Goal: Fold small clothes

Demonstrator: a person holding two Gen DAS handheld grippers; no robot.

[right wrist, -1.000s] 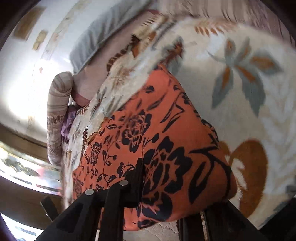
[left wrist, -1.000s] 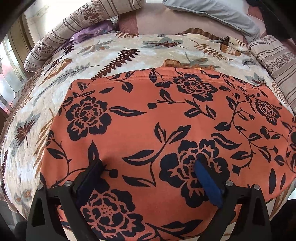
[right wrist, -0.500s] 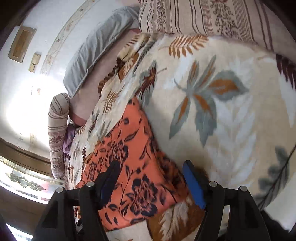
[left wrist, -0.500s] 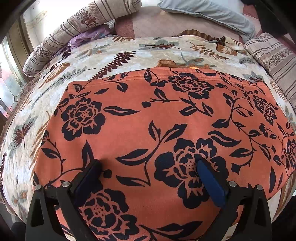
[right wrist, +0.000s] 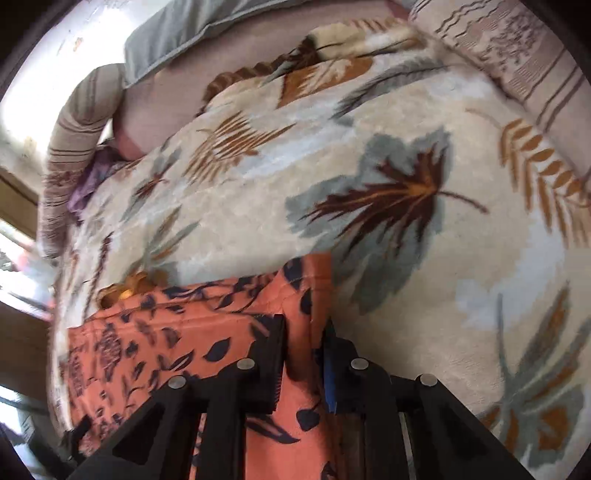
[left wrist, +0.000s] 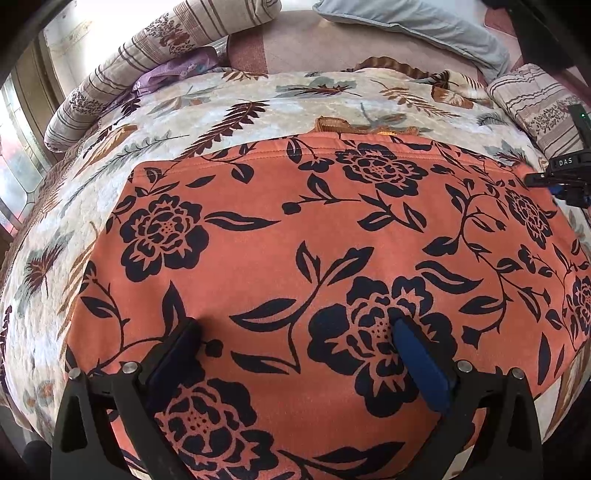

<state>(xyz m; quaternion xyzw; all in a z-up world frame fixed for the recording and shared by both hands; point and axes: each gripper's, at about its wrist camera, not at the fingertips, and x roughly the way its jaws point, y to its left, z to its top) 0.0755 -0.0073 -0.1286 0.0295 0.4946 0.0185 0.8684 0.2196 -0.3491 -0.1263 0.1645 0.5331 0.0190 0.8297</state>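
An orange garment with black flowers point(left wrist: 314, 251) lies spread flat on a leaf-patterned blanket point(left wrist: 207, 110). My left gripper point(left wrist: 295, 332) is open, its fingers resting on the garment's near part with cloth between them but not pinched. My right gripper point(right wrist: 304, 328) is shut on the garment's far right corner point(right wrist: 303, 288); it also shows at the right edge of the left wrist view point(left wrist: 557, 181). The rest of the garment point(right wrist: 166, 350) stretches to the left in the right wrist view.
Striped bolsters point(left wrist: 155, 55) point(left wrist: 539, 110) lie at the back left and back right of the bed. A grey pillow point(left wrist: 417, 26) and a purple cloth point(left wrist: 173, 70) sit at the back. The blanket point(right wrist: 406, 184) extends beyond the garment.
My right gripper moved to the garment's far right corner and closed on it; half a second ago it was open. My left gripper stayed in place, open.
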